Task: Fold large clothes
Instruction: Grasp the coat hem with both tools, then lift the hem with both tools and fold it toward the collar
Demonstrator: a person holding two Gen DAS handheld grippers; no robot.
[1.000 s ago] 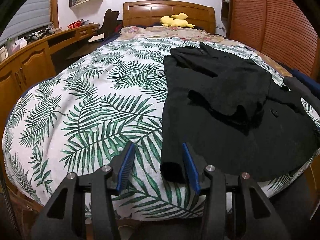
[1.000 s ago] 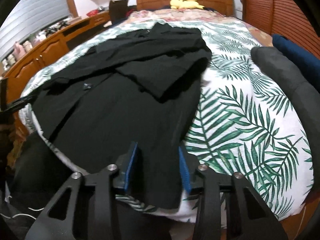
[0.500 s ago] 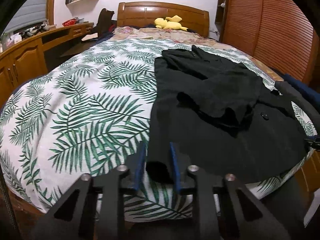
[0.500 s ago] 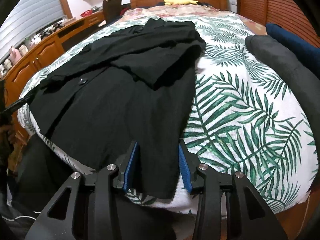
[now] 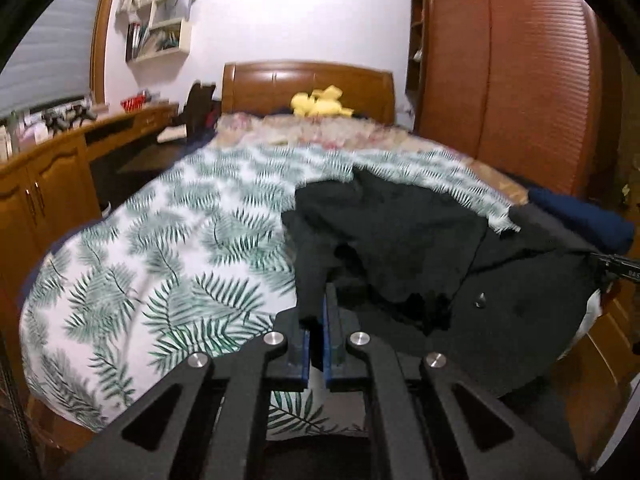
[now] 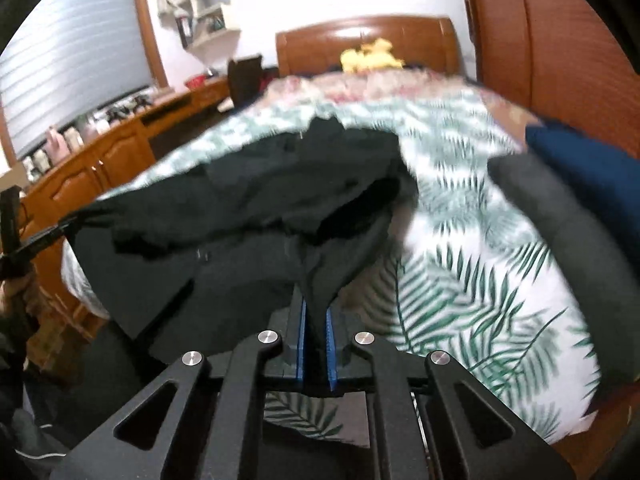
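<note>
A large black buttoned garment [image 5: 420, 248] lies on the leaf-print bedspread [image 5: 168, 240], its near hem lifted off the bed. My left gripper [image 5: 318, 320] is shut on the garment's near left hem corner. My right gripper [image 6: 316, 316] is shut on the near right hem corner of the same garment [image 6: 260, 192]. The cloth stretches between the two grippers and bunches in loose folds above the bed. The right gripper's tip shows at the right edge of the left wrist view [image 5: 616, 266].
A wooden headboard [image 5: 308, 84] with a yellow plush toy [image 5: 320, 106] stands at the far end. A wooden desk and cabinets [image 5: 52, 176] run along the left. Wardrobe doors [image 5: 520, 72] stand on the right. Dark grey [image 6: 560, 240] and navy [image 6: 588, 168] clothes lie at the bed's right.
Both grippers closed on the garment's near hem corners and lifted them. The hem rose off the bed and the cloth bunched up toward the headboard.
</note>
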